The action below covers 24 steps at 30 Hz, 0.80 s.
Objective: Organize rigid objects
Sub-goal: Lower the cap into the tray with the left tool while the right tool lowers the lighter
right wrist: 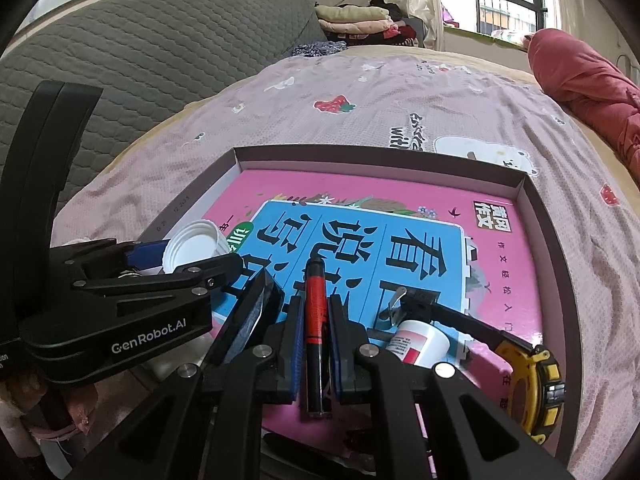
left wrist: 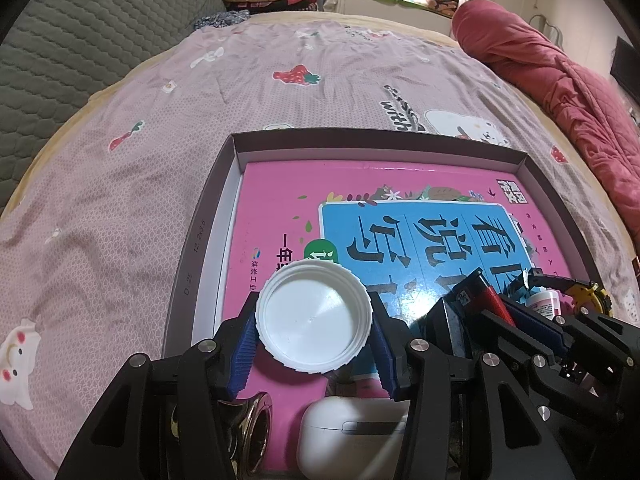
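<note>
1. Left wrist view. Left hand-held gripper (left wrist: 314, 330) pinches a white lid (left wrist: 314, 316) by its ribbed rim, open side facing the camera. Held over the near-left part of the shallow box (left wrist: 236, 152), which lies on the bed (left wrist: 140, 184). A pink book (left wrist: 280, 208) covers the box floor. Judgement: rim grip keeps the lid level for setting down inside the box. Near edge of box: a white earbud case (left wrist: 348, 436) and a metal ring (left wrist: 258, 420), both partly hidden.

2. Right wrist view. Right hand-held gripper (right wrist: 316, 344) is pressed onto a red-and-black pen (right wrist: 316, 320), barrel running along the fingers, low over the book near the box's front edge; contact with the book cannot be told. Right of the pen: a small white bottle (right wrist: 420, 344) and a yellow tape measure (right wrist: 536, 384). Judgement: lengthwise hold lets the pen be laid flat.
</note>
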Motion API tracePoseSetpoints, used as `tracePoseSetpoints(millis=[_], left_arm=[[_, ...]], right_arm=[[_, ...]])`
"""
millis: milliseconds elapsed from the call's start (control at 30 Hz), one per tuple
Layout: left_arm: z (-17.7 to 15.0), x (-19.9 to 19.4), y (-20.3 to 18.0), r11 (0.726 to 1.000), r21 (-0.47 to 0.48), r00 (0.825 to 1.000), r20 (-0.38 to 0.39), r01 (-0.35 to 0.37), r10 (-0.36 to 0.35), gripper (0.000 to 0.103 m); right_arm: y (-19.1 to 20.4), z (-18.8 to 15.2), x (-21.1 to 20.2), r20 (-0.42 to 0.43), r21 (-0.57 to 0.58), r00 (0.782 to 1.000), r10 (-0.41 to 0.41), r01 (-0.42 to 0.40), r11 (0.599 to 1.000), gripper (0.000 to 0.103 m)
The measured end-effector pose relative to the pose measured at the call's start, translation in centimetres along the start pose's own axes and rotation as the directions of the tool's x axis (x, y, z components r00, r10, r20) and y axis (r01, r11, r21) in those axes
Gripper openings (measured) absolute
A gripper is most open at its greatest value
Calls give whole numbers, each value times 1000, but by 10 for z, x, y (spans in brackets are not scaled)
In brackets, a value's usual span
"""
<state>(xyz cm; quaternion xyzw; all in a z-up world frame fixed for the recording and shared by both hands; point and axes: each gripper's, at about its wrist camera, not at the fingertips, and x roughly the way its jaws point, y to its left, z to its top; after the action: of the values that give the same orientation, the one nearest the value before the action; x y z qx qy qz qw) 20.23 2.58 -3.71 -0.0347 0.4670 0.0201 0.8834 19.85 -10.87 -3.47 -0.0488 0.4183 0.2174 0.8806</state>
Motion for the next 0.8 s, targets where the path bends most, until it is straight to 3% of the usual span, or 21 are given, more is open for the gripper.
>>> tracePoseSetpoints(millis=[200,800], left_arm=[[0,2,0,1000,-3,1000,-5,-9,9,58],[0,1,1,1000,-4,1000,-15,-8,8,60]], right_arm=[[0,0,0,0,1,1000,-2,2,1000,11],[0,-1,0,2,-1,1000,-1,1,1000,15]])
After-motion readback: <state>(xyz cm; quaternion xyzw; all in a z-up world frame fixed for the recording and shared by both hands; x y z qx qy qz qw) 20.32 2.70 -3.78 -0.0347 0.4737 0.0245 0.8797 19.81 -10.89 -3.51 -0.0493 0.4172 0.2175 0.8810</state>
